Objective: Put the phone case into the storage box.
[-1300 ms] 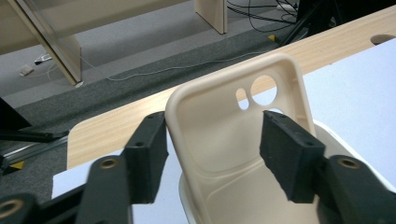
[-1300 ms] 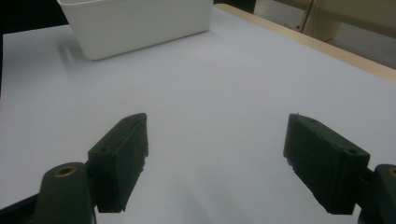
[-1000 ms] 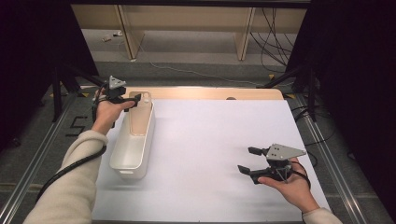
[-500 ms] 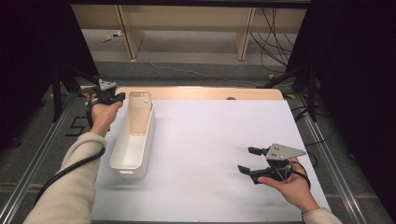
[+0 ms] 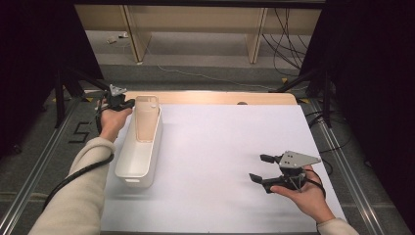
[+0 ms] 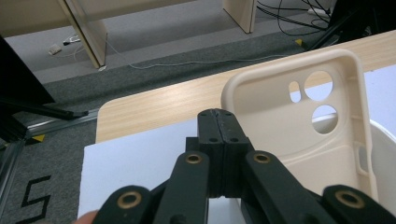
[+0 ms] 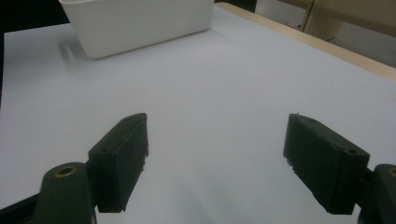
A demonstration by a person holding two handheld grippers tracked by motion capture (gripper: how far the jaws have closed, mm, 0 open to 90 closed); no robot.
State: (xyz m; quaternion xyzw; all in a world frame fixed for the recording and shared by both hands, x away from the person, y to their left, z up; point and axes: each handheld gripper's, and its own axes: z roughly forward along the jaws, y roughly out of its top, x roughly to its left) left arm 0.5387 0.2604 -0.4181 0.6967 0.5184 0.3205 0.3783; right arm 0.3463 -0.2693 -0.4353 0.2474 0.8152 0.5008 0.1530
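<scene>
A beige phone case (image 5: 147, 117) leans upright against the far end of a long white bin (image 5: 126, 155) at the table's left. In the left gripper view the phone case (image 6: 289, 116) shows its camera cut-outs, with the bin's rim (image 6: 384, 154) under it. My left gripper (image 5: 128, 103) hangs just left of the bin's far end, clear of the case. Its jaws are shut on nothing, pads together (image 6: 218, 114). My right gripper (image 5: 258, 167) rests low at the front right, open and empty (image 7: 217, 140), facing the bin (image 7: 140, 23) across the white sheet.
A white sheet (image 5: 220, 147) covers most of the wooden table (image 5: 210, 97). Metal rails run along both table sides. Beyond the far edge lie grey floor, cables (image 5: 284, 44) and wooden shelf legs (image 5: 132, 34).
My left gripper has drawn back to the left, from over the bin's far end and the phone case to beside the bin. The case stays leaning in the bin. The right hand is still.
</scene>
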